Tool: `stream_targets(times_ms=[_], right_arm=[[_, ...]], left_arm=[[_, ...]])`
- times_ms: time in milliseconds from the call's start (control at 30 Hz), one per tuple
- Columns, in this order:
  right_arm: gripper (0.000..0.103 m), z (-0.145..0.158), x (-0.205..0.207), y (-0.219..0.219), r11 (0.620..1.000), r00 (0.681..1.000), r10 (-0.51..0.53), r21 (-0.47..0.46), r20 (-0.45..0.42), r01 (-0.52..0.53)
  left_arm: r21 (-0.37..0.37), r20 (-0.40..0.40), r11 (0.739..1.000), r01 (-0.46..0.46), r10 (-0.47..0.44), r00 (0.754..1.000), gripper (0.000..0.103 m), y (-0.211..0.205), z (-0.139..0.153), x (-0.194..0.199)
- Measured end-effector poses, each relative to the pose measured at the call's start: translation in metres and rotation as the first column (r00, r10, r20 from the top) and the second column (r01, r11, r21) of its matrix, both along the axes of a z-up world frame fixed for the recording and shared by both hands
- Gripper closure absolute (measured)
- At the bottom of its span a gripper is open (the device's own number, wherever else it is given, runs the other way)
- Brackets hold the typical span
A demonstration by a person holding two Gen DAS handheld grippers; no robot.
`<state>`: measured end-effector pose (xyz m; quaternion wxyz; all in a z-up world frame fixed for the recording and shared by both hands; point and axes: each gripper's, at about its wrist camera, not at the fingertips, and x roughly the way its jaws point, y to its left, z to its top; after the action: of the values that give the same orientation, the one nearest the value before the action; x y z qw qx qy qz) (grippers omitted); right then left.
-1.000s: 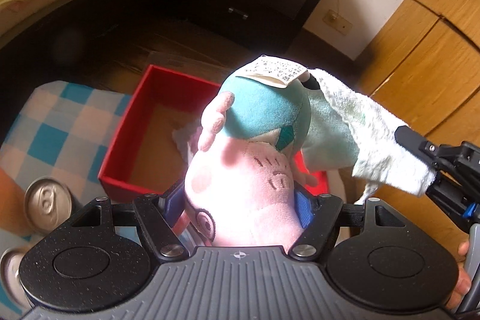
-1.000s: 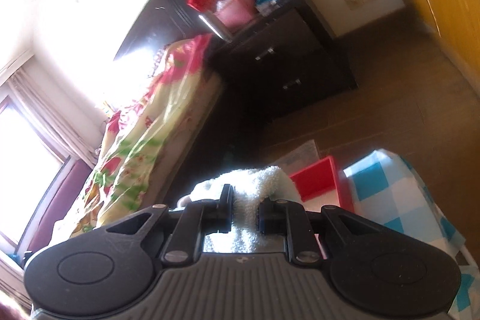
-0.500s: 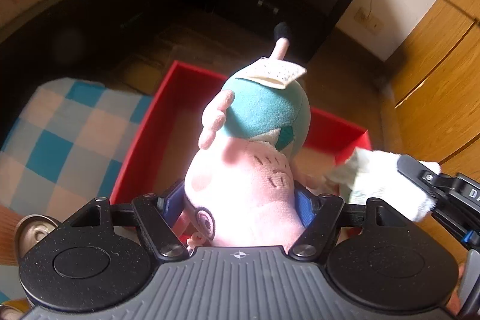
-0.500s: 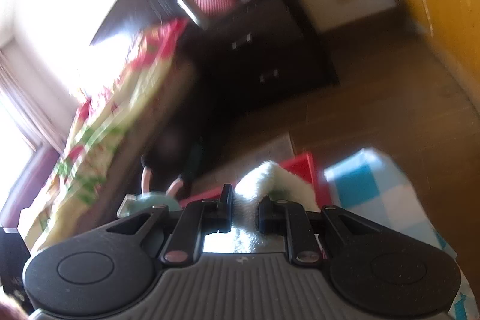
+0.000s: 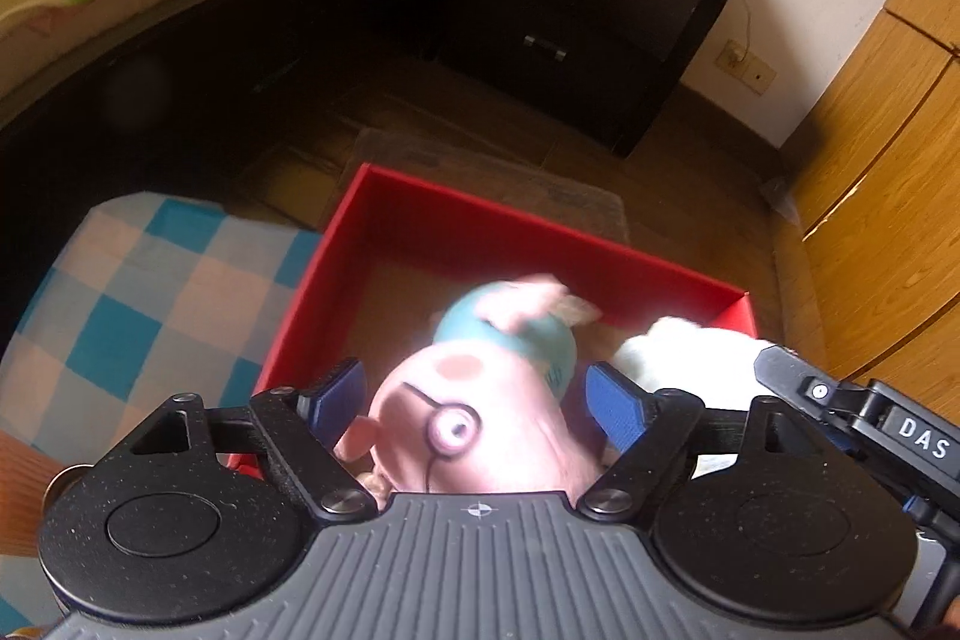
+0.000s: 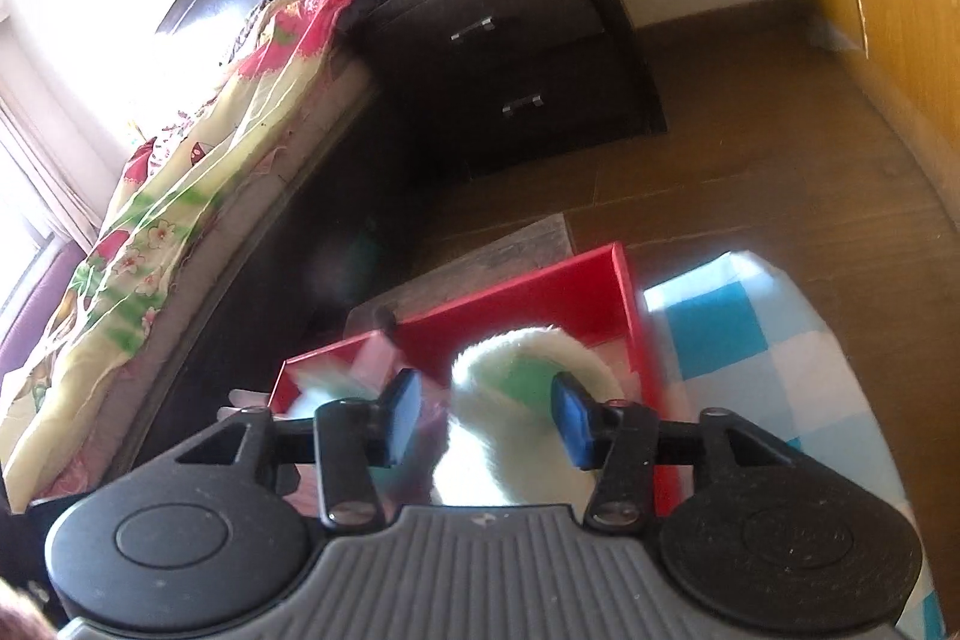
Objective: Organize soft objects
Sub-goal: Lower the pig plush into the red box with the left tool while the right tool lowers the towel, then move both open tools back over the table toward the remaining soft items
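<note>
Left wrist view: left gripper has its jaws spread apart, the pink plush pig loose between them, over the red box.
Right wrist view: right gripper jaws also apart; the white towel sits between them, inside the box.
Box: rests on the checkered table.
Background: bed, dark nightstand.
</note>
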<state>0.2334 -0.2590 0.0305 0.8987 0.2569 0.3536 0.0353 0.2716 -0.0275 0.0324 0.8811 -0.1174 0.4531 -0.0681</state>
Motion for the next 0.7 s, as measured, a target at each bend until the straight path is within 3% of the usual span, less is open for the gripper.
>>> stream_targets(times_ms=[167,300,700], right_arm=[[0.072,0.007,-0.004,-0.004,1.0,1.0,-0.011,-0.001,0.007,0.011],[0.06,0.017,-0.009,-0.003,1.0,1.0,-0.013,-0.001,0.014,0.013],[0.059,0.04,-0.037,0.01,0.997,0.999,0.032,-0.066,-0.041,-0.035]], left_arm=[[0.008,0.006,1.0,0.013,-0.013,1.0,0.024,-0.001,0.009,-0.007],[0.014,0.022,1.0,0.021,-0.021,1.0,0.024,0.004,0.022,-0.018],[0.08,-0.007,0.994,0.067,-0.067,0.998,0.022,0.006,0.034,-0.055]])
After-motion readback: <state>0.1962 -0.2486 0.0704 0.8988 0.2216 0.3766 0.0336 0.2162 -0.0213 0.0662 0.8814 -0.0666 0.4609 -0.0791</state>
